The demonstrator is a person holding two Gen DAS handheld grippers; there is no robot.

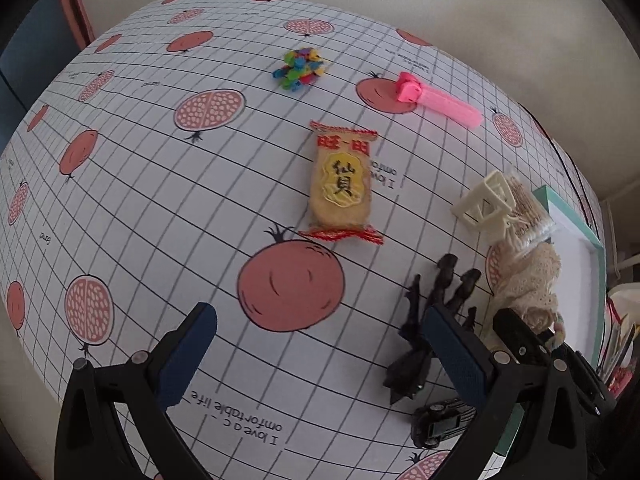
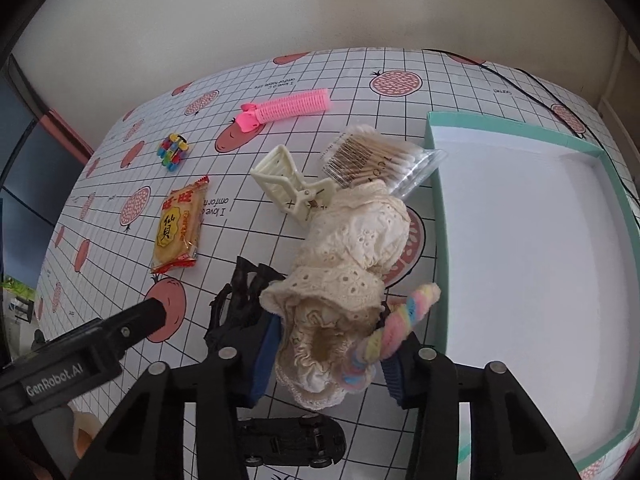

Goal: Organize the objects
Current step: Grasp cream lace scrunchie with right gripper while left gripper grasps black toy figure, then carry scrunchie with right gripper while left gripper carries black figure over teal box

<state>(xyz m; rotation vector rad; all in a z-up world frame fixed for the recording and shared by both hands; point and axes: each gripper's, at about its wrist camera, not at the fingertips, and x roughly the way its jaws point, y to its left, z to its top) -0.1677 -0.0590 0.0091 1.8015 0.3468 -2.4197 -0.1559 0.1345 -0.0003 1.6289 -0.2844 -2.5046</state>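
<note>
My right gripper (image 2: 330,364) is shut on a cream lace cloth (image 2: 352,240), with both blue pads pressed into its bunched near end. A pastel twisted hair tie (image 2: 400,320) sticks out of the same grip. The cloth's far end reaches toward a cream hair claw (image 2: 288,184) and a pack of cotton swabs (image 2: 372,158). My left gripper (image 1: 320,356) hangs open over the tablecloth with nothing between its fingers. Its tip (image 2: 156,308) shows at the left of the right wrist view. A snack packet (image 1: 340,184) lies ahead of it. The lace cloth (image 1: 528,280) is at its right.
An open teal box (image 2: 440,248) with a white inside stands right of the cloth. A black figure (image 2: 240,292) and a black toy car (image 2: 292,444) lie beneath my right gripper. Farther back are a pink hair clip (image 2: 288,106) and a colourful bead toy (image 2: 174,152).
</note>
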